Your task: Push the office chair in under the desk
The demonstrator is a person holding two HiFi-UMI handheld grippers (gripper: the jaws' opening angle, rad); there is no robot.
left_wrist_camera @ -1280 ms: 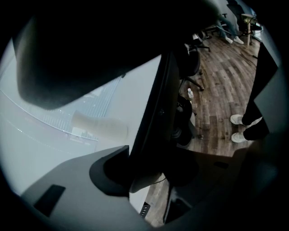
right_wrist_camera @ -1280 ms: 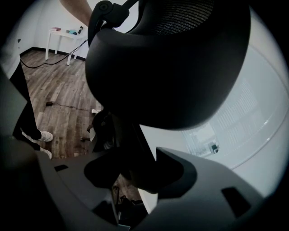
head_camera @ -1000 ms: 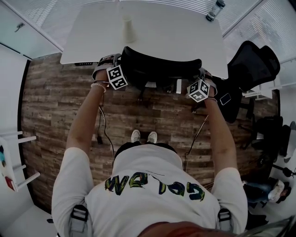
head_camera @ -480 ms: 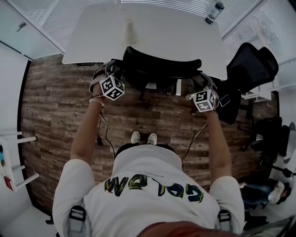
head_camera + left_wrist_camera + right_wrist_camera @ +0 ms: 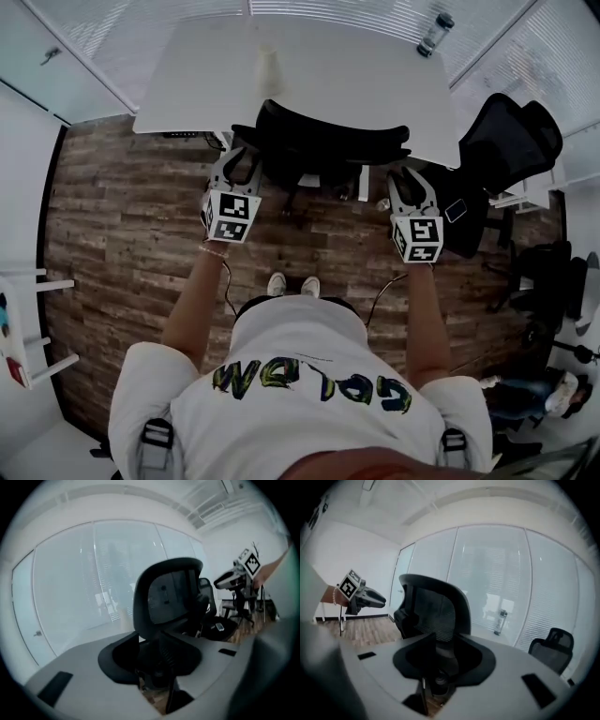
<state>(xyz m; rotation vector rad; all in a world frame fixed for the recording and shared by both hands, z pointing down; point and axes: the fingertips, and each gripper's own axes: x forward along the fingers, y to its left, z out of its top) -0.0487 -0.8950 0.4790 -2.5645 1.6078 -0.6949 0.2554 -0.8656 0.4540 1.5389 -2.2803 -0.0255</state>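
Observation:
The black office chair [image 5: 319, 141] stands with its seat tucked under the white desk [image 5: 187, 84]; only its backrest shows at the near edge. My left gripper [image 5: 241, 157] hovers just off the backrest's left end, and my right gripper [image 5: 405, 180] hovers off its right end. Neither touches the chair. Both pairs of jaws have just been closing, with nothing between them, and a gap still shows between the jaws. In the left gripper view the backrest [image 5: 168, 595] rises ahead of the jaws, with the other gripper [image 5: 234, 578] beyond it. The right gripper view shows the backrest [image 5: 433, 613] likewise.
A second black chair [image 5: 511, 136] stands to the right, close to my right gripper. On the desk are a paper cup [image 5: 270, 66] and a bottle [image 5: 434, 28]. Glass walls with blinds stand behind the desk. A cable [image 5: 223, 281] lies on the wooden floor [image 5: 112, 216].
Both grippers have come off the ends of the backrest, drawn back toward the person and risen. They have rolled so their marker cubes face up. The chair has stayed put.

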